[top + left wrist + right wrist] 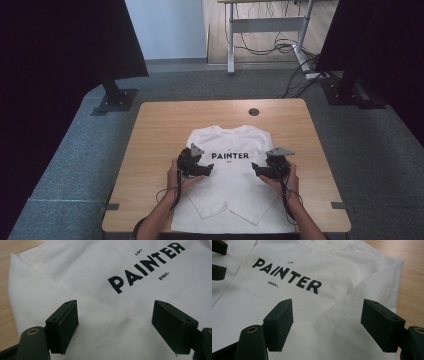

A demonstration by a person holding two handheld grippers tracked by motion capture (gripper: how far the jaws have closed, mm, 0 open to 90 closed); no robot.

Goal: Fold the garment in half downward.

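The left tool (209, 169) hangs over the left half of a white sweatshirt (231, 187), its jaws spread wide with nothing between them; in the left gripper view the left tool (115, 326) looks along its two black pads at bare white cloth, with a folded sleeve running slantwise just ahead of them. The right tool (256, 168) stands over the right half of the garment, its jaws equally wide and empty; in the right gripper view the right tool (326, 323) looks across a sleeve folded in over the body. Each tool is held by a hand coming up from the near edge, the left hand (176, 181) and the right hand (287, 182), and the two tools point inward toward each other across the chest. Between them, a little farther up the cloth, runs the black print PAINTER (230, 156), with the small words LEFT above and RIGHT below it. The sweatshirt lies flat, front up, collar away from the person, in the near middle of the wooden counter (155, 130). A round dark cable hole (254, 111) sits near the counter's far edge.
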